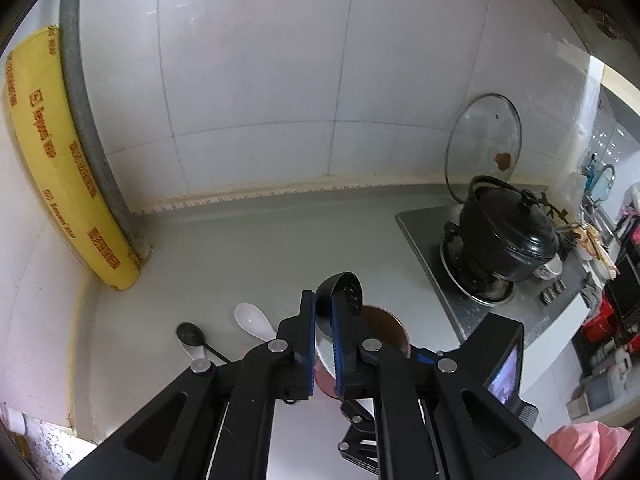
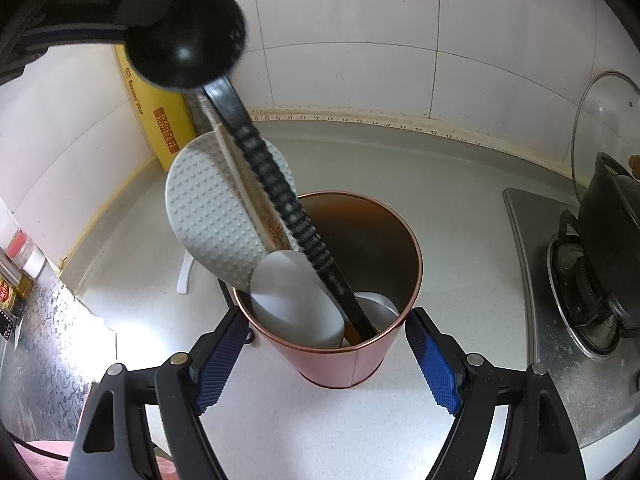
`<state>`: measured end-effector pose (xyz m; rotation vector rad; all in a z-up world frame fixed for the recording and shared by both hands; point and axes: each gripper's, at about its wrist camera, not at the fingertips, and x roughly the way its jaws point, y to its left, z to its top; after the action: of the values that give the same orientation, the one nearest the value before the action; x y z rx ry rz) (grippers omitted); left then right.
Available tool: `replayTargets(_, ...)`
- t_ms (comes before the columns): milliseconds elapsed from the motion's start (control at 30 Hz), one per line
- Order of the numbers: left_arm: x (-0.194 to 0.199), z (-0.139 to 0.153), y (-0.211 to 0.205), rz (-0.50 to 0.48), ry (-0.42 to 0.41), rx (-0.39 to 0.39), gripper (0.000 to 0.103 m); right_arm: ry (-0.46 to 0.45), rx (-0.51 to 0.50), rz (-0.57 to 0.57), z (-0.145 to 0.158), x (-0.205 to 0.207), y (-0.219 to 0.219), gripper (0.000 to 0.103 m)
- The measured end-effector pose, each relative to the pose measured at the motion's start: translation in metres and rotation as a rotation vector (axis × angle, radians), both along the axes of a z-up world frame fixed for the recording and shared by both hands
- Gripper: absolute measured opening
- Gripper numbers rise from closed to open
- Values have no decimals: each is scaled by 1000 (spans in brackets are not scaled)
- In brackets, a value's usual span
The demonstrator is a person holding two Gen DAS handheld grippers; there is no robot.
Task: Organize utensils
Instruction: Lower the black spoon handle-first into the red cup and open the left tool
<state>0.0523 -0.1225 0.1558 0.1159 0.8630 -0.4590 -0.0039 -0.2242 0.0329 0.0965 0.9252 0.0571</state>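
Observation:
A pink metal cup (image 2: 352, 364) stands on the grey counter, and my right gripper (image 2: 326, 315) is shut on it, one blue pad against each side. In the cup stand a grey dimpled rice paddle (image 2: 212, 216), pale chopsticks (image 2: 244, 184) and a white spoon (image 2: 296, 300). A black ladle (image 2: 184, 40) leans in the cup with its handle down. My left gripper (image 1: 322, 300) is shut on the ladle's bowl (image 1: 344, 290) above the cup (image 1: 386, 326). A white spoon (image 1: 250, 320) and a black spoon (image 1: 192, 334) lie on the counter to the left.
A stove with a black pot (image 1: 508, 240) sits at the right, and a glass lid (image 1: 484, 136) leans on the tiled wall behind it. A yellow roll (image 1: 48, 160) stands in the left corner. Small bottles (image 2: 16, 272) stand at the far left edge.

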Motion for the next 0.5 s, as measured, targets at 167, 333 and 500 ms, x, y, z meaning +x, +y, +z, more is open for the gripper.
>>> replayTargets(167,-1,-2,-2,-25,31,-17,11,0,0,1,0,-1,-2,83)
replayTargets(333,-1,0,-1,-35,31,-26,22,0,0,1,1,-2,-3,83)
replayTargets(500,1,6,7,-15,25,-44,23,0,0,1,1,-2,-3,83)
